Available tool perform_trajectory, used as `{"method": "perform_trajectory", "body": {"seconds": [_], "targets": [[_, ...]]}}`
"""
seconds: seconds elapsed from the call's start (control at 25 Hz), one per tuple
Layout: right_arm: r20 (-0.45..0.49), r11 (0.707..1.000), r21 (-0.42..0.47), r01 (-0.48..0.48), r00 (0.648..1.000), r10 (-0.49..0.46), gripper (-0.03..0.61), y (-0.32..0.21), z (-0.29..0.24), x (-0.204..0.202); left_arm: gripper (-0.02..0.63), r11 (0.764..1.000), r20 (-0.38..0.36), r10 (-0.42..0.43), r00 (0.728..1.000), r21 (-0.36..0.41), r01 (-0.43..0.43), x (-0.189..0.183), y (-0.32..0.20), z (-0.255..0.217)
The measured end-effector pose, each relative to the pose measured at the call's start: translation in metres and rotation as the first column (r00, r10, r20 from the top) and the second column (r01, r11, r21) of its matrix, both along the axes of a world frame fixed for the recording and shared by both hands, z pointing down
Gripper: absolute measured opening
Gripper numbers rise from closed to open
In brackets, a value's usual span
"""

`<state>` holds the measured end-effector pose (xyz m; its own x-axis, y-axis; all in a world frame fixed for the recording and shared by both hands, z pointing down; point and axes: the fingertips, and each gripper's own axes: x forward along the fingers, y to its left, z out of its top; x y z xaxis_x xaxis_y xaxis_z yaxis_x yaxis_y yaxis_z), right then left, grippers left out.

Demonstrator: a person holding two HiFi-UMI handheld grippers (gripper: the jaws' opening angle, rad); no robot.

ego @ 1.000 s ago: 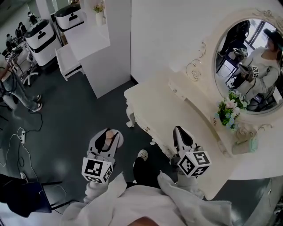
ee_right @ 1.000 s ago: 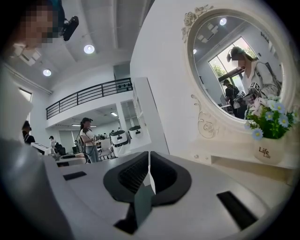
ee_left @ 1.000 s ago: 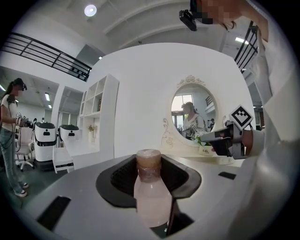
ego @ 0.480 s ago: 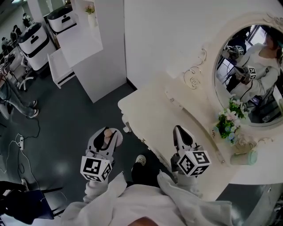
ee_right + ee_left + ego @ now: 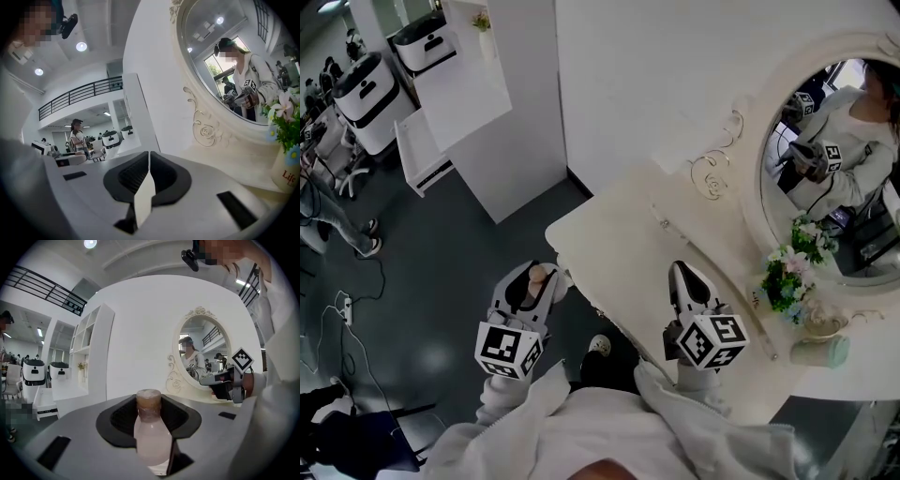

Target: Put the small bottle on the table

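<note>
Jaws-wise: table point(image 5: 619, 220) edge sits just ahead-right of the left gripper point(image 5: 532, 284), right gripper point(image 5: 686, 284) is pinched shut on nothing, and the left one's clamped on the small bottle point(image 5: 151, 430), upright btwn the pads. Imo get it over bare tabletop, base flat, then let go.

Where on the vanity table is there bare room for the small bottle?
Bare: the left end of the table, from its rounded corner to the right gripper. Crowded: the right end, with flowers and a green container.

The bench point(image 5: 619, 234) is lying bare at its near corner. A mirror point(image 5: 839, 169) is backing it, and flowers point(image 5: 789, 277) are crowding its right end.
</note>
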<state>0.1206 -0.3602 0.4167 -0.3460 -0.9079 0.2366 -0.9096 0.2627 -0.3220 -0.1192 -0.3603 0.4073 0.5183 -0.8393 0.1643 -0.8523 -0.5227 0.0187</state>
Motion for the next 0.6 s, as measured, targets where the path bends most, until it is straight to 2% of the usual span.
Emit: {"method": "perform_trajectory", "body": {"seconds": [0.2,0.36,0.6], "targets": [[0.002,1.0,0.011,-0.026,1.0,0.026,0.037,-0.017,0.002,0.006,0.15,1.0,-0.004,0.028,1.0,-0.014,-0.028,0.01,-0.023,0.002],[-0.038,0.997,0.046,-0.063,0.997,0.065,0.037,-0.028,0.004,0.014,0.15,0.998,-0.011,0.057,0.998,-0.031,-0.057,0.023,-0.039,0.007],[-0.015,0.995,0.038,-0.088,0.996,0.089,0.037,-0.03,0.016,0.02,0.15,0.992,-0.013,0.117,0.993,-0.044,-0.118,0.044,-0.049,0.016]]}}
